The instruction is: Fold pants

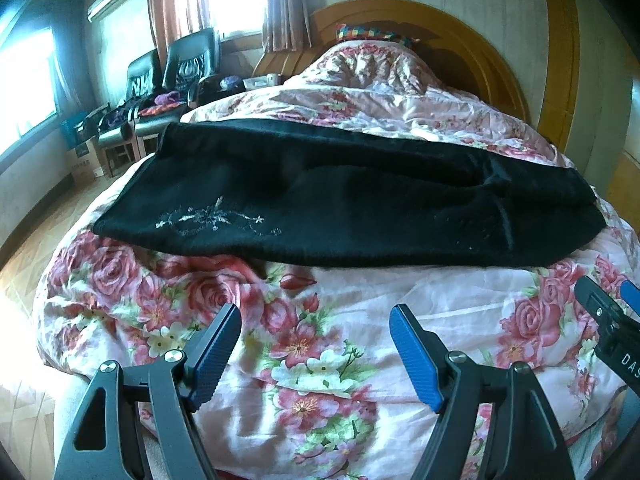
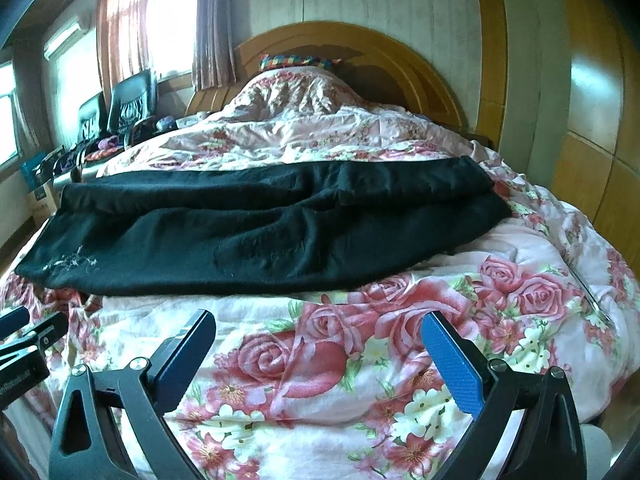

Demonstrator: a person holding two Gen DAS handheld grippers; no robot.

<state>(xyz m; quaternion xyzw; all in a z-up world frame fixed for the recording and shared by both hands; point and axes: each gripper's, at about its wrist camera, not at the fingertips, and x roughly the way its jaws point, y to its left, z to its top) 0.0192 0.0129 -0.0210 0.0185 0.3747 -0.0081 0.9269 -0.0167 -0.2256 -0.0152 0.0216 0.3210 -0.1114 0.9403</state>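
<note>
Black pants (image 1: 340,196) lie flat across the floral quilt, legs stacked lengthwise, with pale embroidery (image 1: 212,220) near their left end. In the right wrist view the same pants (image 2: 272,232) stretch from the left edge to the right of centre. My left gripper (image 1: 316,316) hovers open over the quilt, short of the pants' near edge, with nothing between its blue pads. My right gripper (image 2: 320,322) is open too, likewise just in front of the pants' near edge and empty. The right gripper (image 1: 608,300) shows at the right edge of the left wrist view.
The pink rose quilt (image 2: 400,340) covers a bed with a rounded wooden headboard (image 2: 400,64) and a colourful pillow (image 2: 296,62). Black chairs (image 1: 176,68) with clutter stand to the left by curtained windows. A wooden wardrobe (image 2: 592,120) lines the right side.
</note>
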